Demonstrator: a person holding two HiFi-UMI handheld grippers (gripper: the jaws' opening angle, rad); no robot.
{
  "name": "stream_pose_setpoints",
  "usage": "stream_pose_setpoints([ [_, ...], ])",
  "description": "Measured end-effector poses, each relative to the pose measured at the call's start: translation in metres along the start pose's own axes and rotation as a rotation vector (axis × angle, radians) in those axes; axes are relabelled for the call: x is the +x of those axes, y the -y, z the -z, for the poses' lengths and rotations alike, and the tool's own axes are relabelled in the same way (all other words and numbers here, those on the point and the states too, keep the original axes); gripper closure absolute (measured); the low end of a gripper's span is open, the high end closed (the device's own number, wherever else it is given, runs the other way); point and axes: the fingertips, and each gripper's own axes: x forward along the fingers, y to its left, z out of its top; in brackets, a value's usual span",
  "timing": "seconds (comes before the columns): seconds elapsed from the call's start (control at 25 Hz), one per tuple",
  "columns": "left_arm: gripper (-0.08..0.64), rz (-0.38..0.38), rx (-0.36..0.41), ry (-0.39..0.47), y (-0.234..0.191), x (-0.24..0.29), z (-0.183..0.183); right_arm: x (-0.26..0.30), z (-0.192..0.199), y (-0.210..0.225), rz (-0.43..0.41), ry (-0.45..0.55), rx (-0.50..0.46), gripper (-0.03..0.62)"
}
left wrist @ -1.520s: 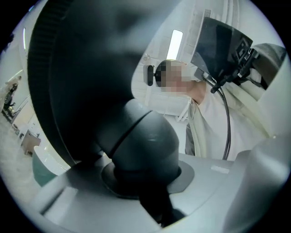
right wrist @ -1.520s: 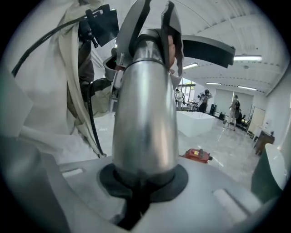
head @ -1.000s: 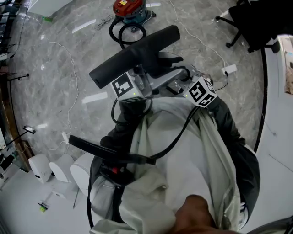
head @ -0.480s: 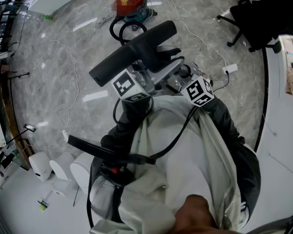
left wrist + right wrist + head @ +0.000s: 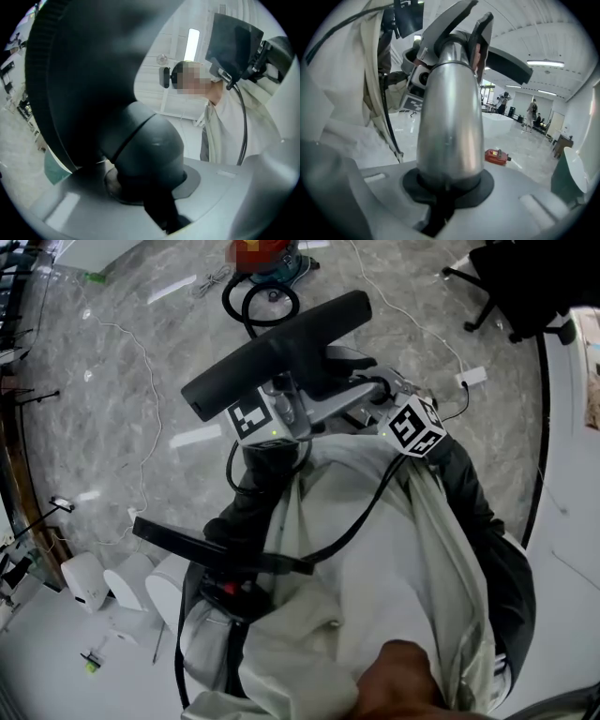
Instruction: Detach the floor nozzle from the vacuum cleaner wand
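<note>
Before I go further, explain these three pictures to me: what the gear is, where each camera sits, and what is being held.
No robot here: a person in a pale coat holds a two-jaw gripper in each hand. One picture comes from a camera on the person's head, looking steeply down; the other two come from cameras riding on the grippers, looking along their jaws. The left gripper is closed on the rounded neck of the long black plastic floor nozzle. The right gripper is closed on the shiny silver metal wand. The two parts look still joined. Below, on the grey marble floor, sit a red vacuum canister and its black looped hose.
</note>
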Motion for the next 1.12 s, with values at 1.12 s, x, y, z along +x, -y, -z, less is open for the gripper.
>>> stream_pose_setpoints([
  [1.12, 0.476, 0.137, -0.016, -0.068, 0.014, 0.007, -0.001, 0.003, 0.004, -0.009, -0.045, -0.003, 0.005, 0.552],
])
